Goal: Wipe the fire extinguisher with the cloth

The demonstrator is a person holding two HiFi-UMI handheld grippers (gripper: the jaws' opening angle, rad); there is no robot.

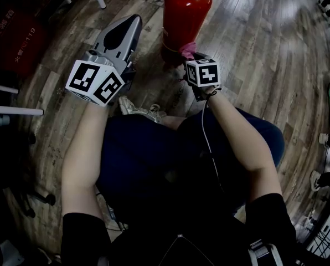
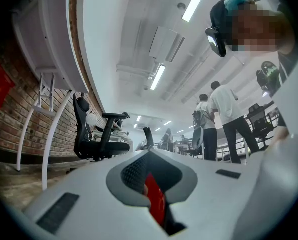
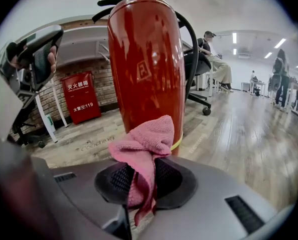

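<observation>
Room: an open office with a wooden floor [image 1: 253,65], a brick wall [image 2: 9,129] and a red cabinet [image 3: 81,96] against that wall; people and office chairs are far behind.
Fire extinguisher: the fire extinguisher [image 3: 144,69] stands upright on the floor, directly ahead of the right fingers and just to the right of the left fingertips in the head view.
Right gripper: the right gripper [image 3: 141,176] has its fingers pressed on the cloth [image 3: 145,136], which is pink. A bunched part of it rises above the fingertips and a thin tail hangs down between them.
Cloth and extinguisher: the bunch sits against the low part of the red body, near the yellow band. It seems to touch, but I cannot tell this for sure.
Left gripper: the left gripper [image 1: 129,26] is raised beside the extinguisher. Its fingers are pressed together and hold nothing; only a narrow slit between them shows some red behind.
Done: in my judgement, the cloth is taken and brought to the extinguisher, so the wiping is at most at its beginning.
Left: the red body shows no trace of wiping. The middle and upper body, the far side, the neck, the handle and the black hose all seem to wait for the cloth.
</observation>
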